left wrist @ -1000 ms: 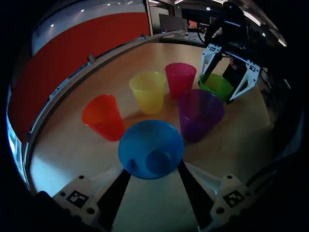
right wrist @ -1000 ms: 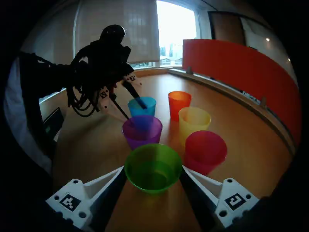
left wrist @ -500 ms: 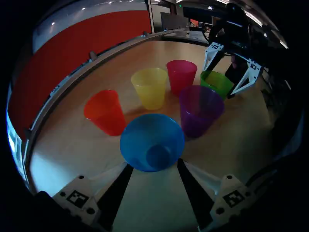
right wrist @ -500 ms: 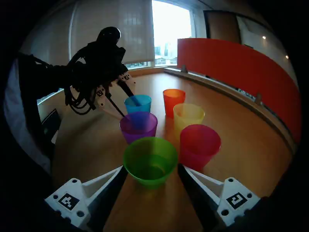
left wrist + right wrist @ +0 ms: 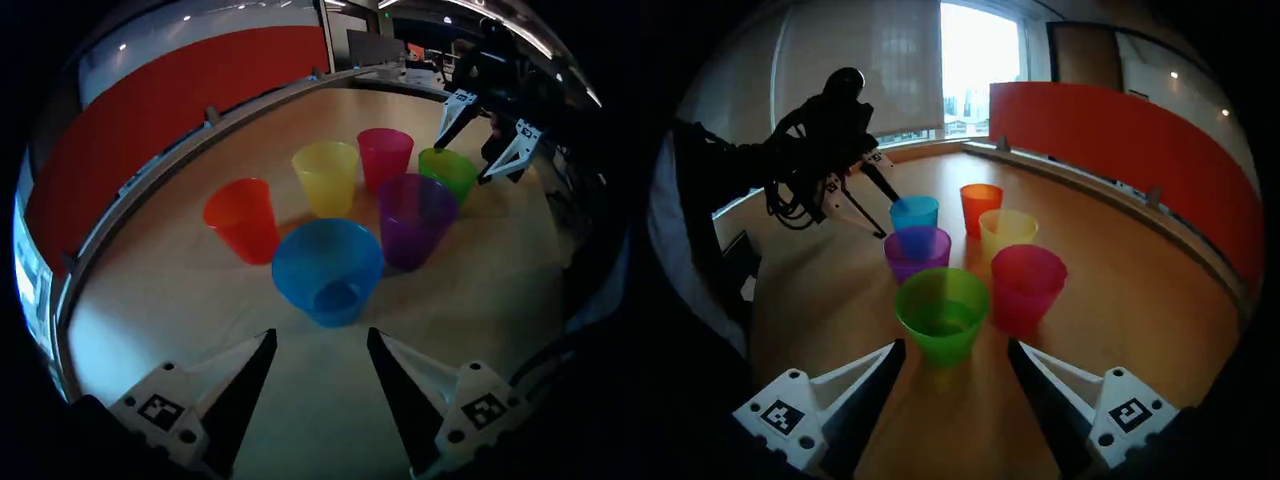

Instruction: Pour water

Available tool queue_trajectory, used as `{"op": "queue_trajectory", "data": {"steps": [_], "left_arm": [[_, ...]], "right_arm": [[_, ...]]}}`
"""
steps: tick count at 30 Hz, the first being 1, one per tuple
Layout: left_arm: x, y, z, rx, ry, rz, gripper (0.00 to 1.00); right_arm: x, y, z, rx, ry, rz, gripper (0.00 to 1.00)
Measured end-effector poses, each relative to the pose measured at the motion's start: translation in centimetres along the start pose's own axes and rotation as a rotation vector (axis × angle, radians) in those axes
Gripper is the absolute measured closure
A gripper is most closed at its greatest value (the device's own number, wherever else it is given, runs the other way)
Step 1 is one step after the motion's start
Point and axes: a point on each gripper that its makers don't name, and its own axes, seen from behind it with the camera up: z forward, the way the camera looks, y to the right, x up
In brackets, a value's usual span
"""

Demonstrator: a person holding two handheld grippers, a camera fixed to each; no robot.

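Table: wooden, and it bears everything listed.

Cups: we count six, upright and clustered close, which we judge keeps any pour short.

Left claw: fingers apart, gripping nothing. The blue cup stands free just ahead of its tips. The orange cup is beyond to the left and the purple cup beyond to the right. The yellow cup and pink cup are farther ahead.

Right claw: fingers apart, empty. The green cup stands just ahead of its tips, placed for a grasp.

Water: a little seems to lie in the green cup, which we take as the likely source.
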Motion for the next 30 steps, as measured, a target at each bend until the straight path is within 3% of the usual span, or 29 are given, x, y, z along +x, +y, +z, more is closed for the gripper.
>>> {"op": "queue_trajectory", "data": {"steps": [11,17,23,30], "left_arm": [[-0.1,-1.7,-2.8,0.083,0.068,-0.082,0.17],[0.5,-1.9,-4.6,0.128,0.128,-0.13,0.17],[1.5,-2.7,-6.0,0.195,0.203,-0.187,0.17],[2.6,-4.8,-8.0,0.304,0.31,-0.246,0.17]], "right_arm": [[0.6,1.3,-3.0,-0.097,0.041,0.038,0.01],[1.4,2.8,-4.5,-0.186,0.072,0.059,0.01],[3.3,4.6,-6.0,-0.285,0.138,0.078,0.01],[5.4,6.2,-6.9,-0.388,0.231,0.08,0.01]]}}
